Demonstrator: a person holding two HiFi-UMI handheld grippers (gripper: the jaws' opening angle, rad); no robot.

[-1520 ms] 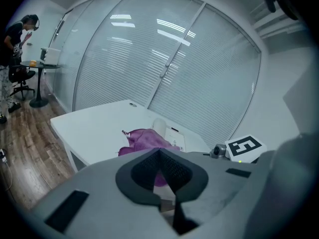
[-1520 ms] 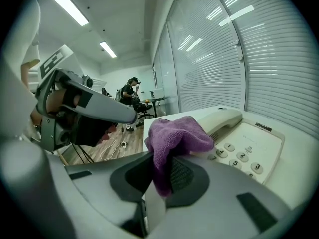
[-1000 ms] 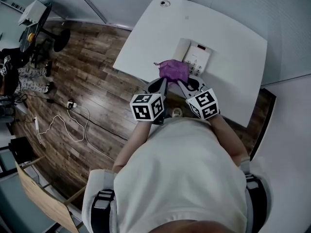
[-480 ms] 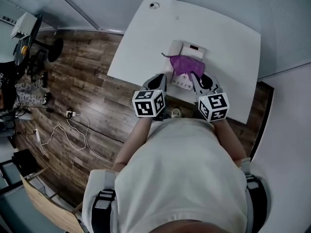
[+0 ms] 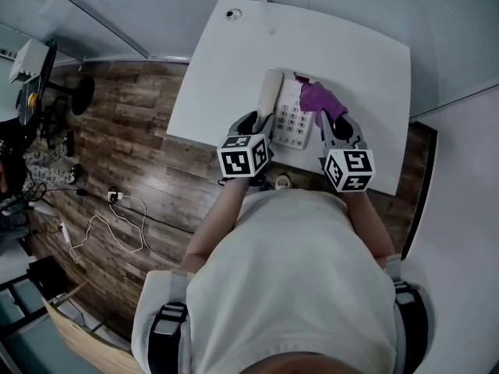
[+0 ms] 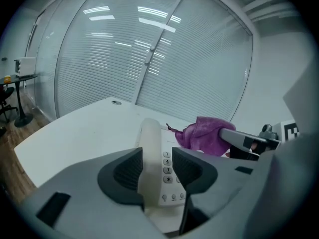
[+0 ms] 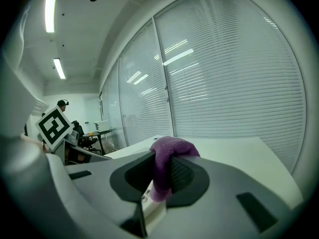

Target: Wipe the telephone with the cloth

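Observation:
A white telephone (image 5: 293, 121) lies on the white table (image 5: 351, 45), with its handset (image 5: 270, 92) along its left side. My left gripper (image 5: 260, 120) sits at the near end of the handset (image 6: 149, 143). Its jaws have just been opening and now stand either side of the handset, with a gap at the right pad. My right gripper (image 5: 331, 119) is shut on a purple cloth (image 5: 318, 97), held at the telephone's right edge. The left gripper view shows the cloth (image 6: 204, 136) over the far right of the keypad. In the right gripper view the cloth (image 7: 167, 153) hangs bunched between the pads.
A round cable hole (image 5: 232, 14) sits at the table's far left corner. Glass walls with blinds stand behind the table. To the left is wood floor with loose cables (image 5: 109, 209) and a desk with chairs (image 5: 47, 84). The table's near edge runs just before my grippers.
The right gripper has carried the cloth across the telephone from the handset side to the right edge, uncovering the keypad. The left gripper has moved forward and its jaws now straddle the handset.

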